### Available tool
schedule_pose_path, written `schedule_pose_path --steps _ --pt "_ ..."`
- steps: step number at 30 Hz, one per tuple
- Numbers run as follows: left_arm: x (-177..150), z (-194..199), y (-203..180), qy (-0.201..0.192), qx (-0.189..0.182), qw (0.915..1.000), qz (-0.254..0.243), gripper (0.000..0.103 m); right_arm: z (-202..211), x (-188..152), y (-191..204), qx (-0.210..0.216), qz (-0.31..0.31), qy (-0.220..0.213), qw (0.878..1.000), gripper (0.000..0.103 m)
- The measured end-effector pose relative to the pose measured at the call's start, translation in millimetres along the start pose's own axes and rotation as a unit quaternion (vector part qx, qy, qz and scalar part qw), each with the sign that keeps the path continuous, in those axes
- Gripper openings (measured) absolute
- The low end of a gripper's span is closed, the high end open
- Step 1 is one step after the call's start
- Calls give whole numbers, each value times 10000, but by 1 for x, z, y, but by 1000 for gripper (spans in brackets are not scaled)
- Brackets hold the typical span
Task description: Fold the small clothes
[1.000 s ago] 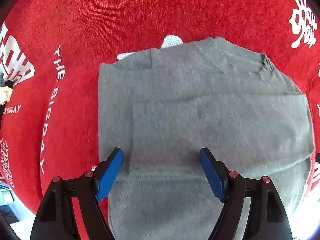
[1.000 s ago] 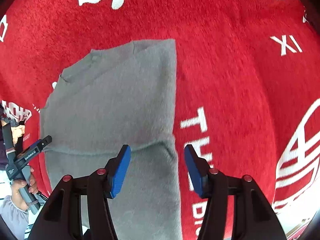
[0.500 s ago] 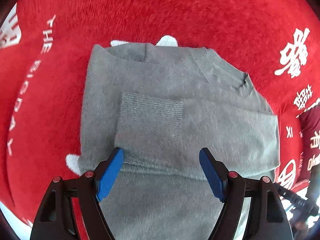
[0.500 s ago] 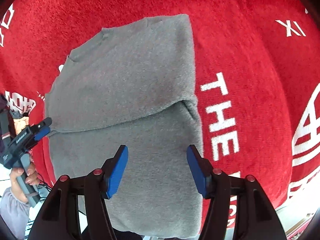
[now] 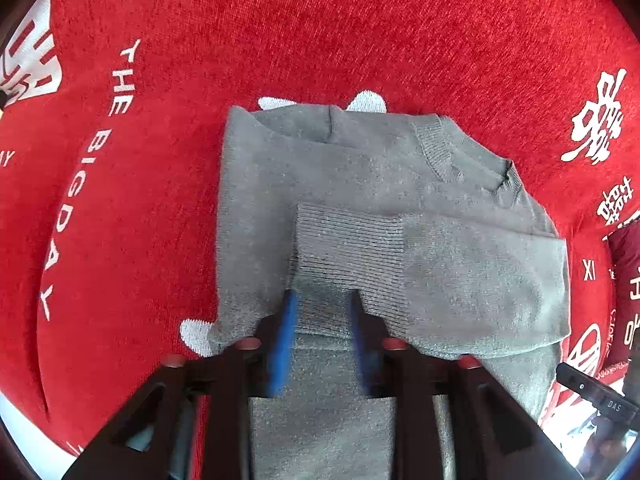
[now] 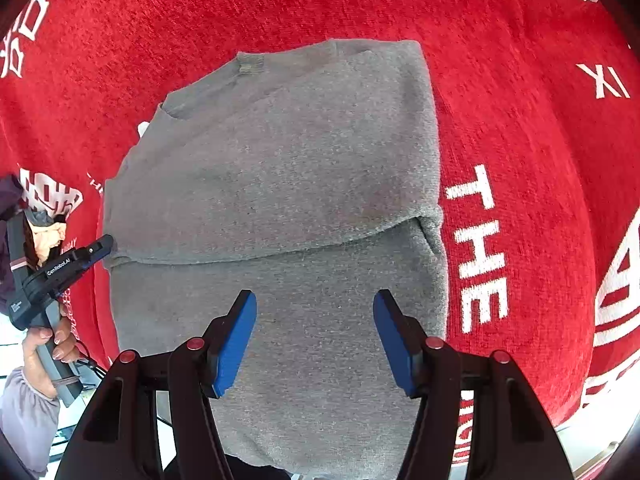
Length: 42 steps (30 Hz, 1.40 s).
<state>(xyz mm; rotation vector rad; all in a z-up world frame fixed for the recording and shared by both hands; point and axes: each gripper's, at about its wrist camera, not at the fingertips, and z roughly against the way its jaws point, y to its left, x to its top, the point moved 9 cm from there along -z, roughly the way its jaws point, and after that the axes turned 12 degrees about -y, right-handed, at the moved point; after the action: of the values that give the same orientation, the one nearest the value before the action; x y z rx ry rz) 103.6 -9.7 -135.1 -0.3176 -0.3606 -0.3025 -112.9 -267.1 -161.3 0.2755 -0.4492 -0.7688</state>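
Note:
A small grey knit sweater lies flat on a red cloth, one sleeve folded across its body with the ribbed cuff toward me. My left gripper has narrowed its blue pads around the lower edge of that folded sleeve, pinching the knit. In the right wrist view the same sweater fills the middle, and my right gripper hovers open over its lower body, holding nothing. The left gripper also shows in the right wrist view at the sweater's left edge.
The red cloth with white lettering covers the whole table. The table's near edge shows at the bottom right of the right wrist view. The person's hand holds the left gripper's handle.
My left gripper's jaws have closed from wide open onto the sleeve's lower edge. My right gripper has pulled back a little, so more of the sweater shows.

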Motion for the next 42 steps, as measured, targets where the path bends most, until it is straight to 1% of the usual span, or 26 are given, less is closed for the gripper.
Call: schedule_pose_path --steps 1,2,4,7,8,9,10,11,12,13,16,18,22,25,34,35,36,37,38,39,42 --pt "2 1 1 -70 102 9999 -35 68 0 0 1 7 -1 0 10000 65" --pt "5 4 0 -198 128 9997 -103 68 -1 1 3 26 4 -1 10000 65" --pt "8 6 -4 -276 53 9993 -242 68 -1 2 8 48 33 -18 10000 65" --pt "9 -5 -9 -159 -53 9991 -392 68 -1 3 14 105 99 -16 9999 65" --pt "9 -10 -9 -110 -82 9990 -425 66 -2 3 16 107 107 -13 9999 65" --pt "7 -14 -9 -40 -107 9988 -478 60 -3 3 17 120 108 -8 9999 65" --pt "6 -15 -8 -2 -96 9985 -532 37 -3 2 19 133 99 -4 9999 65" --pt "5 -16 -5 44 18 9981 -622 24 -3 2 20 149 90 -10 9998 65" --pt "4 -15 -1 48 76 9978 -662 20 -2 2 22 174 90 -27 9998 65" --pt "2 -13 4 42 96 9979 -646 18 -1 2 23 195 94 -39 9998 65" --pt "-4 -4 18 61 183 9980 -602 17 -2 1 23 217 95 -23 9997 65" --pt "-6 2 21 25 327 9973 -653 17 -2 0 23 222 58 -11 9997 65" --pt "-9 13 24 -26 516 9970 -584 18 -2 -1 23 227 58 0 9997 65" --pt "-14 16 20 16 662 9955 -683 18 -1 -2 23 221 77 19 9997 65" --pt "-39 20 -6 245 588 9945 -837 18 5 -4 21 201 85 -5 9998 65" --pt "-42 23 -7 272 583 9943 -854 32 6 -4 21 198 79 -9 9998 65" --pt "-45 23 -9 306 608 9938 -875 51 6 -5 20 194 70 -12 9998 65" --pt "-46 21 -13 300 683 9933 -887 91 6 -5 19 189 60 -14 9998 65" --pt "-46 24 -15 211 766 9926 -922 95 7 -6 18 186 50 -17 9998 65" --pt "-47 26 -19 176 759 9920 -995 95 7 -7 17 182 36 -20 9998 65" --pt "-54 26 -27 302 757 9914 -1022 95 9 -8 15 159 29 -37 9999 65"
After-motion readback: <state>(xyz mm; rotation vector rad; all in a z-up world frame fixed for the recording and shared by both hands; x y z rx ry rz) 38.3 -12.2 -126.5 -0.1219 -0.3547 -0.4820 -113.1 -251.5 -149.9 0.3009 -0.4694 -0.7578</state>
